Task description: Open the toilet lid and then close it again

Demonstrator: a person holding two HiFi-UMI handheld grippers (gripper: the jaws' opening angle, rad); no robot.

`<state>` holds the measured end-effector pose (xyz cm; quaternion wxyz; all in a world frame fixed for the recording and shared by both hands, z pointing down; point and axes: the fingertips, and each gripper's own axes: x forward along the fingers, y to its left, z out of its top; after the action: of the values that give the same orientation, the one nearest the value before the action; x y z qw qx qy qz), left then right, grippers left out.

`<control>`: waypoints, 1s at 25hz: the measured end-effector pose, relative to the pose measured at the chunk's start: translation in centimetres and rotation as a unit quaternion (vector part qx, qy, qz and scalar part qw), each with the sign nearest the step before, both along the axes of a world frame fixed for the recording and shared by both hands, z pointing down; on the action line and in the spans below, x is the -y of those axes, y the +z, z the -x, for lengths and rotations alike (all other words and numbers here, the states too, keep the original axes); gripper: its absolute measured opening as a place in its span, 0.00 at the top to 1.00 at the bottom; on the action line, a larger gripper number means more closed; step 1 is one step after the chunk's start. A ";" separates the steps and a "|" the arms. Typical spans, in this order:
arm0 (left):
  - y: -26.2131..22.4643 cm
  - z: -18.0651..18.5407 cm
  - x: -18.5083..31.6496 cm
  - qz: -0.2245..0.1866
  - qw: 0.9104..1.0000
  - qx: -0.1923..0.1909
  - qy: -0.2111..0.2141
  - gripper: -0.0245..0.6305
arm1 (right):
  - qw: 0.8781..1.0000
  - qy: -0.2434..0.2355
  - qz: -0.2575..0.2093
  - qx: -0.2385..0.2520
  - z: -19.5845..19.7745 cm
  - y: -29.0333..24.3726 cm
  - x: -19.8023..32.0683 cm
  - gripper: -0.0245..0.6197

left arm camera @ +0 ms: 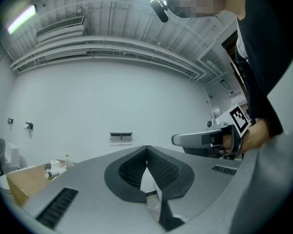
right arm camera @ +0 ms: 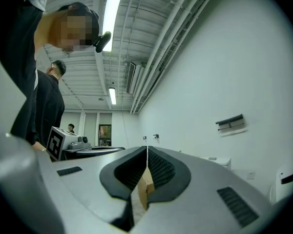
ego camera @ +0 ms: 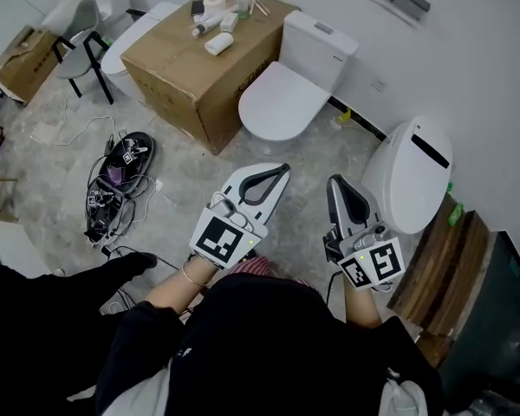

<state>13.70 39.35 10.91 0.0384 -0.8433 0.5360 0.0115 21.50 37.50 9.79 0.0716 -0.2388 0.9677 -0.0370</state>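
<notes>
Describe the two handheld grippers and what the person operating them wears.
Both the left gripper and right gripper have light grey bodies, black ribbed jaws and a white cube with black square markers. The person wears black sleeves and a thin bracelet at the left wrist.

bare industrial test room, not a home bathroom: a white toilet [ego camera: 286,94] stands loose on raw concrete floor [ego camera: 191,198] beyond the fingers of the left gripper [ego camera: 282,169], a cardboard box [ego camera: 191,68] and tangled cables [ego camera: 113,189] to their left, exposed ceiling pipes [right arm camera: 151,48] and a strip light [right arm camera: 112,13] overhead.
</notes>
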 end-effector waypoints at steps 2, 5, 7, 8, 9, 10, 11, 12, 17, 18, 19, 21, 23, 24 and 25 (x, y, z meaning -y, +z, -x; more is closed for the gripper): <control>0.1 0.9 -0.2 -0.001 1.000 0.002 -0.001 0.96 | 1.000 -0.001 0.000 -0.001 0.8 0.2 0.0 0.93; 0.1 2.1 -0.3 -0.001 1.000 0.003 -0.003 0.96 | 1.000 0.002 0.000 0.000 1.6 0.2 0.0 0.93; 0.1 2.8 -0.3 -0.001 1.000 0.003 -0.005 0.96 | 1.000 0.005 0.002 0.000 1.9 0.3 -0.1 0.93; 0.0 3.1 -0.2 -0.001 1.000 0.001 -0.007 0.96 | 1.000 0.006 0.003 -0.001 2.0 0.4 -0.1 0.93; -0.1 3.4 -0.1 -0.002 1.000 -0.001 -0.010 0.96 | 1.000 0.007 0.004 -0.002 2.0 0.5 -0.1 0.93; -0.1 3.8 -0.1 -0.003 1.000 -0.003 -0.013 0.96 | 1.000 0.008 0.005 -0.003 2.0 0.6 0.0 0.93; -0.2 4.1 0.0 -0.002 1.000 -0.005 -0.016 0.96 | 1.000 0.009 0.007 -0.004 2.0 0.7 0.2 0.93; -0.1 4.4 0.2 -0.001 1.000 -0.008 -0.019 0.96 | 1.000 0.010 0.009 -0.004 2.0 0.8 0.4 0.93; 0.3 5.9 0.6 0.002 0.999 0.009 -0.036 0.96 | 1.000 0.013 0.013 -0.009 2.3 1.4 1.5 0.93; 0.4 6.2 0.8 0.003 0.999 0.010 -0.039 0.96 | 1.000 0.013 0.014 -0.009 2.5 1.5 1.9 0.93; 0.5 6.5 0.9 0.005 0.999 0.008 -0.042 0.96 | 1.000 0.013 0.015 -0.007 2.8 1.5 2.3 0.93; 0.8 7.2 1.3 0.012 0.999 0.001 -0.043 0.96 | 1.000 0.008 0.014 -0.002 3.5 1.3 3.0 0.93; 0.8 7.8 1.7 0.018 0.999 0.001 -0.043 0.96 | 1.000 -0.002 0.011 0.002 4.4 0.9 3.5 0.93; 0.8 8.2 1.9 0.018 0.999 0.001 -0.044 0.96 | 1.000 -0.006 0.009 0.004 4.8 0.6 3.7 0.93; 0.7 8.5 2.1 0.017 0.999 0.000 -0.046 0.96 | 1.000 -0.008 0.006 0.006 5.2 0.4 4.0 0.93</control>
<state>5.18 37.24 11.56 0.0247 -0.8180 0.5748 0.0012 16.34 33.51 10.18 0.0756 -0.2314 0.9689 -0.0447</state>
